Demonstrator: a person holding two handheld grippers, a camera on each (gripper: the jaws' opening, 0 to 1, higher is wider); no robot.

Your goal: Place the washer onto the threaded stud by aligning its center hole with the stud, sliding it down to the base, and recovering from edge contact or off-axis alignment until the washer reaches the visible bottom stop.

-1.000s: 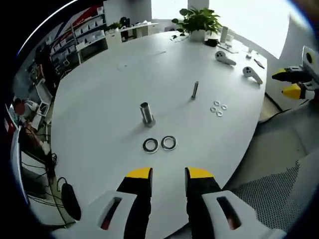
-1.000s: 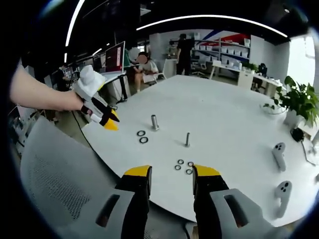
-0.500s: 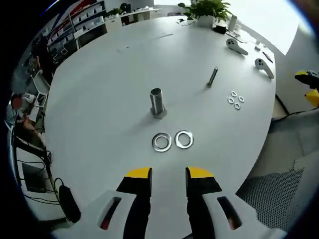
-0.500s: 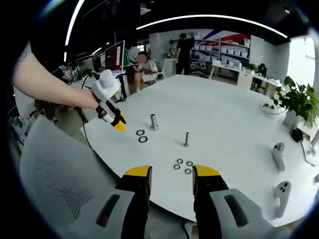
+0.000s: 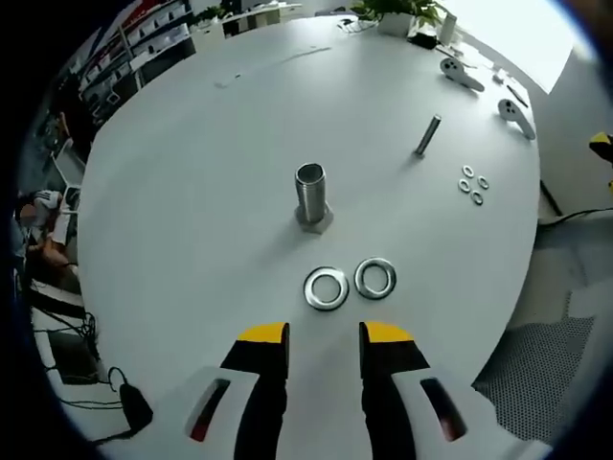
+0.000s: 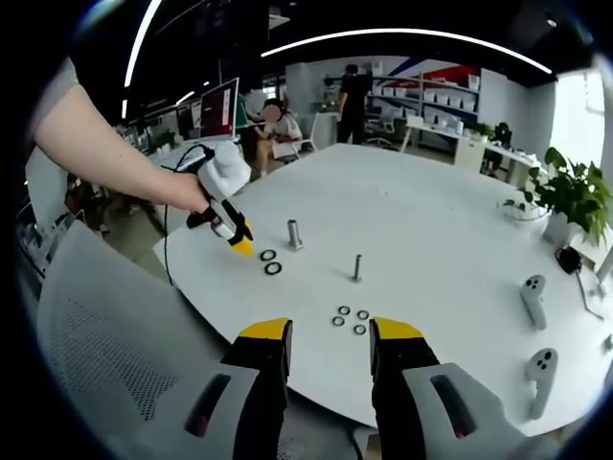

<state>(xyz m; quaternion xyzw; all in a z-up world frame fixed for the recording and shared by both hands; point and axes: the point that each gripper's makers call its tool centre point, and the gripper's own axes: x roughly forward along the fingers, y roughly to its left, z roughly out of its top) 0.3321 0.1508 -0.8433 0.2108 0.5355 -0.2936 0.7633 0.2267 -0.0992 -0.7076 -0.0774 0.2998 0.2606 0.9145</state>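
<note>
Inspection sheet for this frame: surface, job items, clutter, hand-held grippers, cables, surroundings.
Surface: white table, bare around the parts.
Job items: two large washers lie flat side by side, in front of the large stud, which stands upright with no washer on it. A thin stud stands farther off with four small washers beside it.
Clutter: two white controllers near the far edge.
Hand-held grippers: left open, empty, low over the table just short of the large washers; right open, empty, held back off the table edge.
Cables: cable and black puck on the floor.
Surroundings: potted plant, mesh chair, shelves, monitor, people in the background.
</note>
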